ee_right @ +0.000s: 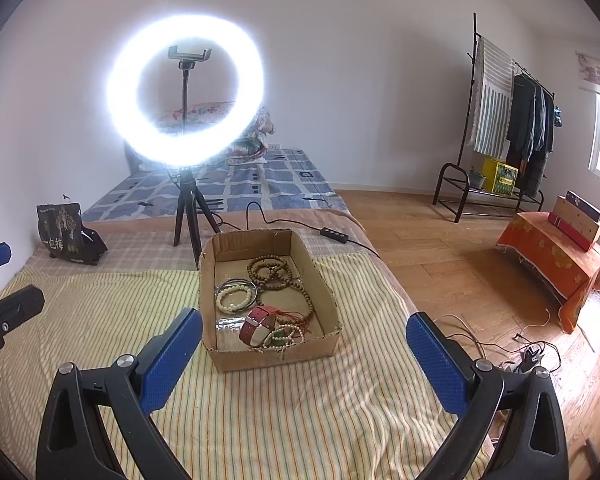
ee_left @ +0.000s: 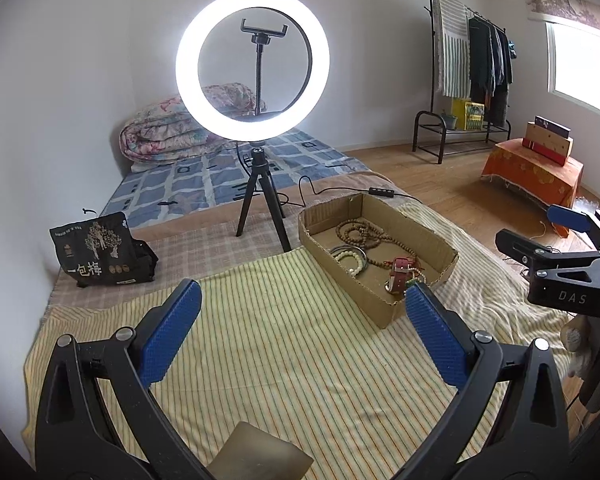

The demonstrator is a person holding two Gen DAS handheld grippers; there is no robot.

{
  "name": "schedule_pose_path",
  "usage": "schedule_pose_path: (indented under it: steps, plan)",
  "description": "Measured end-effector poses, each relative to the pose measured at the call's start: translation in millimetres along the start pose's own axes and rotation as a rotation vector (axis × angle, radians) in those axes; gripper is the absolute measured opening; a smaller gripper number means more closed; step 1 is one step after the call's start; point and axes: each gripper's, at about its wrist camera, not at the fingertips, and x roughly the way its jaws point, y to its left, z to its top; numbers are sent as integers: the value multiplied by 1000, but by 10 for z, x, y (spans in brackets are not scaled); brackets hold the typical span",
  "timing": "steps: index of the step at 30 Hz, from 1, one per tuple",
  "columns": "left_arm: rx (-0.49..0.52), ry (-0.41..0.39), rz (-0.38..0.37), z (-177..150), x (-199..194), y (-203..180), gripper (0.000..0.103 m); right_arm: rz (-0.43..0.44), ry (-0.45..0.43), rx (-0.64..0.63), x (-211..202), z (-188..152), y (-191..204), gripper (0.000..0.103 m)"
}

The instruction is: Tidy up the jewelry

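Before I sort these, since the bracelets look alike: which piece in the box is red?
The watch with the red strap, at the near end of the cardboard box. The long bead strand is brown; the bead bracelet is cream.

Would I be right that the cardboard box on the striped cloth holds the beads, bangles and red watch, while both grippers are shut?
Not quite: both the left gripper and the right gripper stand open and empty, as each wrist view shows. The cardboard box does hold the jewelry.

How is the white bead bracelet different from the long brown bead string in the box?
The white bead bracelet is pale and a small single loop; the brown bead string is dark wood-coloured, much longer and coiled in several loops. The bracelet lies by the box's left wall, the string farther back. Both are beaded and lie inside the cardboard box.
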Motion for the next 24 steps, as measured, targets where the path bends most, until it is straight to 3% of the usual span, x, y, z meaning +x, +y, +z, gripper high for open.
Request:
schedule_pose_path:
  steps: [24]
  plan:
    - [-6, 30, 9, -30, 39, 47, 103, 9, 11, 0, 86, -10, 53, 103]
